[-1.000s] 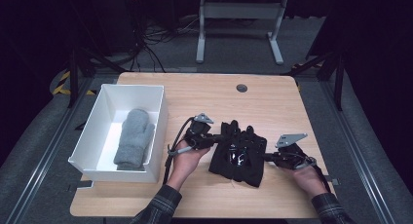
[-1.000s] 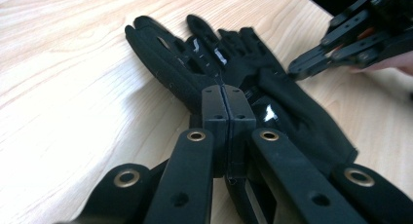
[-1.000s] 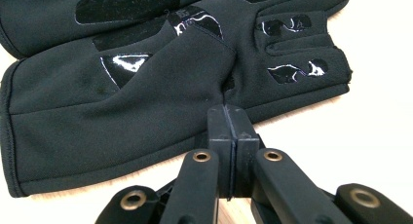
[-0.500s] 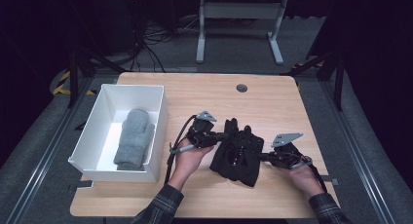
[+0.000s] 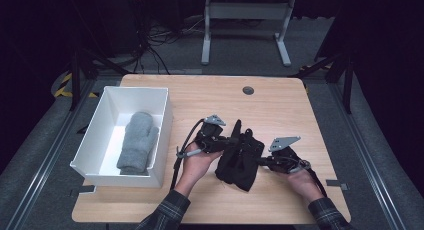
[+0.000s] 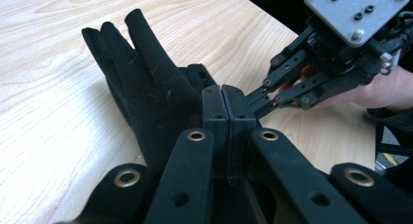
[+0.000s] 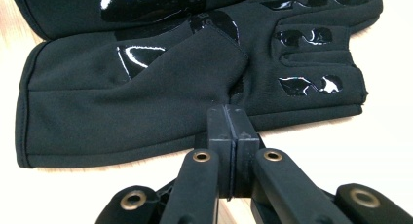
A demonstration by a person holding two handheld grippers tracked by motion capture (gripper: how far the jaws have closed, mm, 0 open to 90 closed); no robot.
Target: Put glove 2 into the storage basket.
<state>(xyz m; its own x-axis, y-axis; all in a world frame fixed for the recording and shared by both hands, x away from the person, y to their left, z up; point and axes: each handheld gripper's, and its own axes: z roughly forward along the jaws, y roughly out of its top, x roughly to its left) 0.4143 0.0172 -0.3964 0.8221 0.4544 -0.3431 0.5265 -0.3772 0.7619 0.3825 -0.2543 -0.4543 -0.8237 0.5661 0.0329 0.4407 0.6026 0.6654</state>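
Black gloves point(image 5: 240, 157) between both grippers' shut fingers point(image 6: 228, 114)

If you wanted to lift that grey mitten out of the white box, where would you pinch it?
Probably at the cuff end of the grey mitten, coming straight down from above. It lies flat along the white box, whose walls block any sideways approach. The cuff, toward the person's side, looks the thickest, folded part, so closed jaws should find more cloth there than on the rounded tip.

2 black gloves point(image 5: 240, 157), 1 grey mitten point(image 5: 136, 142)
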